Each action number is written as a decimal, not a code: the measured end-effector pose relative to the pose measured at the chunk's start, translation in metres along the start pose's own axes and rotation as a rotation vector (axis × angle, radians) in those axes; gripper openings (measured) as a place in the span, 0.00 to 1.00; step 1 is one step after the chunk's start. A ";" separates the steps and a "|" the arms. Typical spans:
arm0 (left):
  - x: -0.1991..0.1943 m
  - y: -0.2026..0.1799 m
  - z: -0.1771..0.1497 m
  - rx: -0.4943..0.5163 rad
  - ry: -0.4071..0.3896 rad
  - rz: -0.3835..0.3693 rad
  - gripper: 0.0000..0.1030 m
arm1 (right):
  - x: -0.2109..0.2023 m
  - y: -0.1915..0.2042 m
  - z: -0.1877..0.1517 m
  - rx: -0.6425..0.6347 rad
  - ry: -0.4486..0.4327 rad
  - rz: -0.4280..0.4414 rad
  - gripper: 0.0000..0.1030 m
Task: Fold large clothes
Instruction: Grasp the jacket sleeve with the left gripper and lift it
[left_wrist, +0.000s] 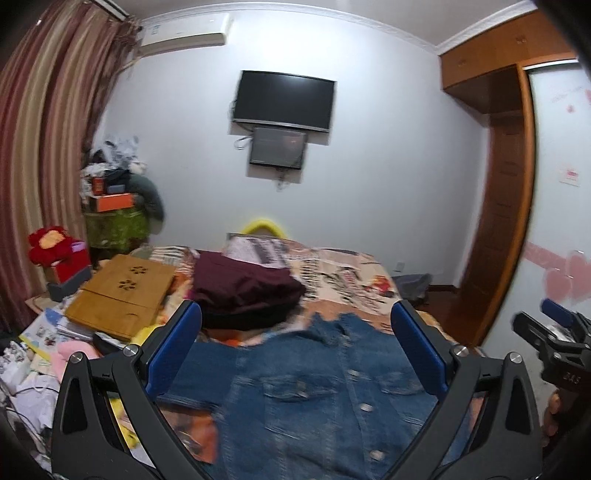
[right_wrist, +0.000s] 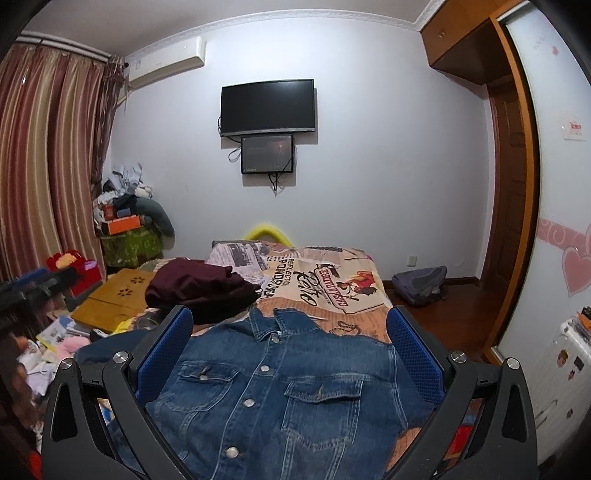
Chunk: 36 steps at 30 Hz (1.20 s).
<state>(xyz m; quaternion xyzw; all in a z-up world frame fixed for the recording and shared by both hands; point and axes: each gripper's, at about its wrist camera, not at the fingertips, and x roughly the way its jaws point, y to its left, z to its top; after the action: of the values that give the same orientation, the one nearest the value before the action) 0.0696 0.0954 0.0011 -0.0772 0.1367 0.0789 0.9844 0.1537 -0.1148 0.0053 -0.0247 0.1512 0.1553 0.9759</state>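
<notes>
On the near end of the bed (right_wrist: 354, 266), a denim jacket (right_wrist: 280, 384) lies front-up, collar toward the far edge.

Left gripper (left_wrist: 295, 339) and right gripper (right_wrist: 290, 339) both hang above it, jaws spread wide, holding nothing. Folded maroon clothes (right_wrist: 195, 284) sit beyond, toward the bed's left edge.

A blue denim jacket (right_wrist: 280, 391) lies flat on the bed (right_wrist: 332, 291), front up, buttoned, collar toward the far end; its sleeves seem tucked away.
</notes>
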 end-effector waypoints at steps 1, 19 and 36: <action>0.005 0.006 0.002 0.001 0.004 0.013 1.00 | 0.006 0.000 0.000 -0.008 0.006 0.000 1.00; 0.150 0.239 -0.065 -0.211 0.337 0.487 1.00 | 0.131 0.002 -0.031 -0.048 0.319 -0.021 1.00; 0.203 0.387 -0.236 -0.887 0.671 0.280 0.71 | 0.194 0.013 -0.067 -0.087 0.527 -0.029 1.00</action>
<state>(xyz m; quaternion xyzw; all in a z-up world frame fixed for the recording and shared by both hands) 0.1339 0.4597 -0.3307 -0.4849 0.4046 0.2293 0.7406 0.3064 -0.0519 -0.1168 -0.1085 0.3929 0.1359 0.9030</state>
